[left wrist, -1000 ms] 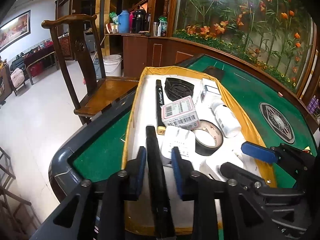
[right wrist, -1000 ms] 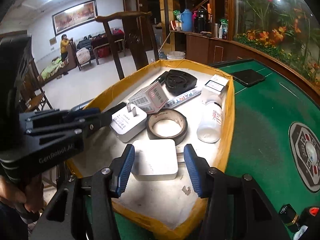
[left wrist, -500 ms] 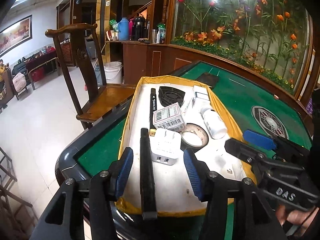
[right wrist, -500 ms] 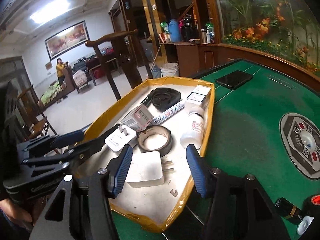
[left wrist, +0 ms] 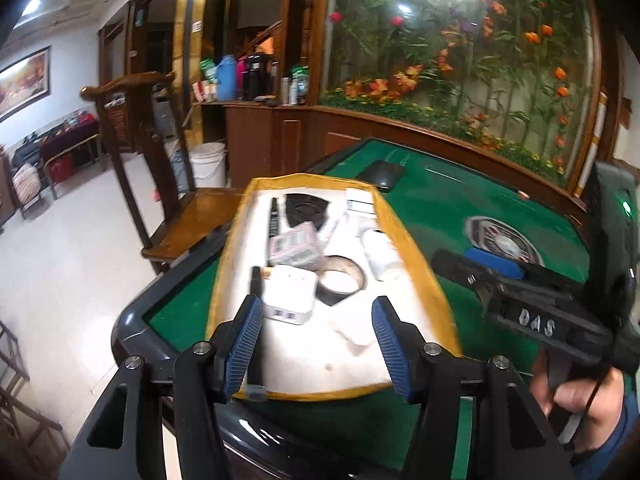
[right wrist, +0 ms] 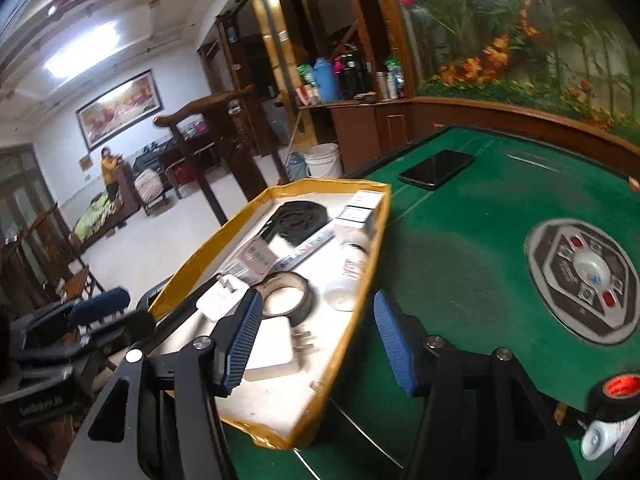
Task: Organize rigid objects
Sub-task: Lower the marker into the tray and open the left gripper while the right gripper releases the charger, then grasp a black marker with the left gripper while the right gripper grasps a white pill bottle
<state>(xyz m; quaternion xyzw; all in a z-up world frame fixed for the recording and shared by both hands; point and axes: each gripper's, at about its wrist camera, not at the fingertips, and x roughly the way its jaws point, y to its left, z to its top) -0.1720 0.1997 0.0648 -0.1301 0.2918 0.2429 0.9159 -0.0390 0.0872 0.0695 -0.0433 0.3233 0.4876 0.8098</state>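
Note:
A yellow-edged white tray (left wrist: 420,256) (right wrist: 372,276) on the green table holds a white dual-port charger (left wrist: 289,295), a roll of black tape (left wrist: 340,284) (right wrist: 285,295), a white bottle (left wrist: 380,254) (right wrist: 347,276), a pink barcode box (left wrist: 295,243), two black pens (left wrist: 273,220), a black disc (left wrist: 305,208) and a white plug adapter (right wrist: 272,346). My left gripper (left wrist: 316,340) is open and empty above the tray's near end. My right gripper (right wrist: 318,344) is open and empty over the tray's right rim.
A black phone (right wrist: 436,168) lies on the felt beyond the tray. The table's round centre console (right wrist: 584,276) is to the right. A red-cored tape roll (right wrist: 618,394) and small items sit at the near right edge. A wooden chair (left wrist: 168,184) stands left of the table.
Both grippers have opened and pulled back and up from the tray. The left let go of the black pen, now lying in the tray. The right backed off the white plug adapter.

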